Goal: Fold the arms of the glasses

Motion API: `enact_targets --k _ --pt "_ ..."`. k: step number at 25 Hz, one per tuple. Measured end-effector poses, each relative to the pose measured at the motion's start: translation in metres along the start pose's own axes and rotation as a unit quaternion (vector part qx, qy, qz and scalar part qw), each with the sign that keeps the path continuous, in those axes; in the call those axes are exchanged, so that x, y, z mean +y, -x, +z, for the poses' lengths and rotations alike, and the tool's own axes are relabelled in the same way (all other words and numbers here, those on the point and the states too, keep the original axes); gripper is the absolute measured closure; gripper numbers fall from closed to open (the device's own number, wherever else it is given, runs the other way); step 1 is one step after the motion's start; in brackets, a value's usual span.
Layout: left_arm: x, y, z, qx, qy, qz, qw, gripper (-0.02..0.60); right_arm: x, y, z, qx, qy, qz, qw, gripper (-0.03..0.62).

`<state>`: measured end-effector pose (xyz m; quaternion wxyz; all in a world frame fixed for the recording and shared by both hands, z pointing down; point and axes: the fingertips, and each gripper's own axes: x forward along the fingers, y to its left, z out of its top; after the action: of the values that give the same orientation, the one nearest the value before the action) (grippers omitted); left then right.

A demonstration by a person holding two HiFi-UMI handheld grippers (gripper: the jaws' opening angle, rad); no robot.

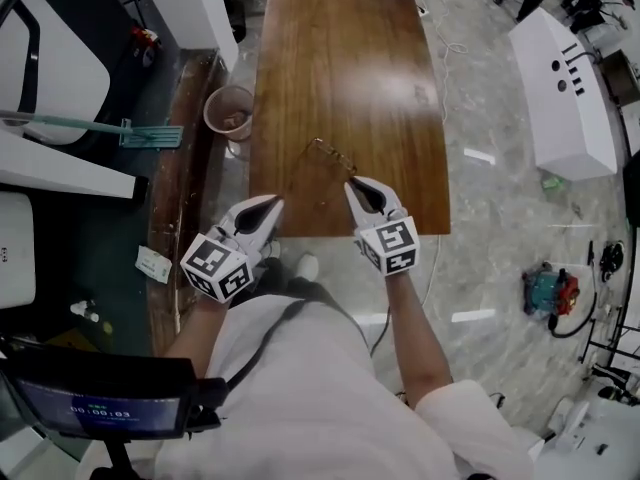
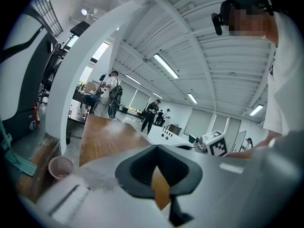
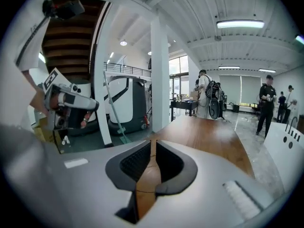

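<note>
A thin-framed pair of glasses [image 1: 332,155] lies on the brown wooden table [image 1: 340,58], close to its near edge. Both grippers hover at that edge, short of the glasses. My left gripper [image 1: 275,202] is down-left of the glasses, and its jaws meet at the tip with nothing in them [image 2: 156,147]. My right gripper [image 1: 350,184] is just below the glasses, its tips nearly at the frame. A narrow slit shows between its jaws [image 3: 153,142], which hold nothing. The glasses show in neither gripper view. Each gripper view shows the other gripper off to the side.
A pink bucket [image 1: 229,111] stands on the floor by the table's left side, with a green mop [image 1: 150,134] beyond it. A white cabinet [image 1: 560,88] stands to the right. Cables trail on the floor near the table's right edge. Several people stand far off.
</note>
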<state>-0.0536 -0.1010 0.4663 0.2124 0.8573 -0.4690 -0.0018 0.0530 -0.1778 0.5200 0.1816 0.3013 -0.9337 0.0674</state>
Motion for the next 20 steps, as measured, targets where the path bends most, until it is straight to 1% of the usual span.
enact_targets --k 3,6,11,16,20 --pt "0.014 -0.006 -0.012 0.029 0.013 -0.009 0.9995 0.577 -0.009 -0.031 -0.014 0.049 0.038 0.002 0.998 0.547" --pt "0.023 -0.011 -0.019 0.049 0.017 -0.027 0.9983 0.577 -0.020 -0.063 -0.034 0.096 0.054 0.003 0.994 0.536" --pt "0.039 -0.025 -0.022 0.058 0.018 -0.025 0.9978 0.575 -0.041 -0.101 -0.072 0.168 0.064 0.023 0.984 0.517" --pt "0.055 -0.035 -0.027 0.071 0.018 -0.029 0.9969 0.575 -0.062 -0.133 -0.100 0.222 0.084 0.033 0.971 0.517" --pt "0.066 -0.041 -0.032 0.078 0.020 -0.027 0.9964 0.575 -0.071 -0.150 -0.115 0.258 0.101 0.057 0.959 0.517"
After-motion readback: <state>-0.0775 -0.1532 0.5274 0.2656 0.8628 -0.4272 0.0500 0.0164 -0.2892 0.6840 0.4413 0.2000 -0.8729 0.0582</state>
